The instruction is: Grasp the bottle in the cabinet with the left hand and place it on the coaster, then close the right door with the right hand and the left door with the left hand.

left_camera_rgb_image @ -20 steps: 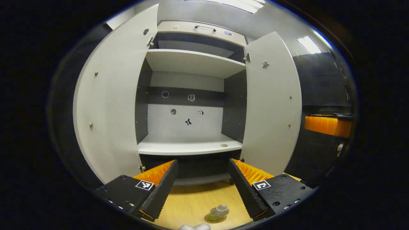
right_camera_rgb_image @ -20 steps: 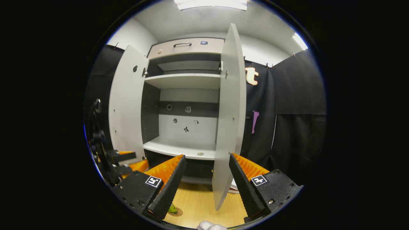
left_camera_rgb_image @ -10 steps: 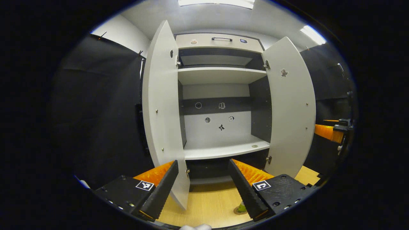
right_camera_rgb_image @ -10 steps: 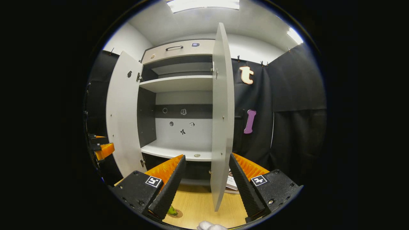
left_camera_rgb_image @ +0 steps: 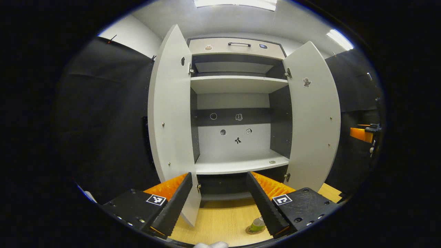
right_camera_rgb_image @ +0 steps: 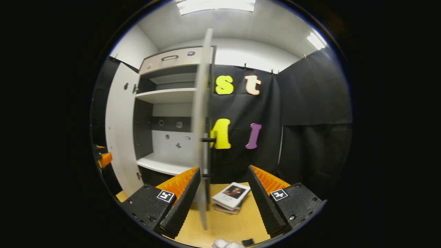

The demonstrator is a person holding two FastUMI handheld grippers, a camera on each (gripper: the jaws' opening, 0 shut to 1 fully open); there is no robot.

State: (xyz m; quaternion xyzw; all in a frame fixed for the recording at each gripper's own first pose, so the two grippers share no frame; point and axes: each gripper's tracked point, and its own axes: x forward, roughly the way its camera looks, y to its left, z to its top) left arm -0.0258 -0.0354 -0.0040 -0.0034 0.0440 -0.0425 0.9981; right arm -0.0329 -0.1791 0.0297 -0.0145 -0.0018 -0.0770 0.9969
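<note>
Left gripper view: your left gripper (left_camera_rgb_image: 217, 199) has its fingers spread wide with nothing between them. It faces the cabinet (left_camera_rgb_image: 237, 103) pretty much head on. Both doors stand open, the left door (left_camera_rgb_image: 172, 117) swung out toward you on the left side and the right door (left_camera_rgb_image: 313, 117) angled out on the right. The bottle (left_camera_rgb_image: 257, 224) is already out of the cabinet. It stands upright on the coaster (left_camera_rgb_image: 250, 230) on the wooden table (left_camera_rgb_image: 220, 220), low in the frame just beside your right finger, which partly hides it. So I'd say the bottle part is done and only the doors are left. Far off at the right edge you can catch a bit of your other gripper (left_camera_rgb_image: 363, 133).

Right gripper view: your right gripper (right_camera_rgb_image: 223, 199) is also spread wide and holding nothing. Here the right door (right_camera_rgb_image: 203, 137) is seen almost edge-on, running straight up and down just left of centre, its bottom edge dropping right beside your left finger. Its dark handle (right_camera_rgb_image: 208, 140) sticks out to the right, on the outer face. That's the bit that matters: the gripper sits out on the door's outer side, so my guess is a push leftward against that face swings it shut. A small stack of books (right_camera_rgb_image: 231, 196) lies on the table beyond the fingers, clear of the door's path as far as I can tell.
</note>
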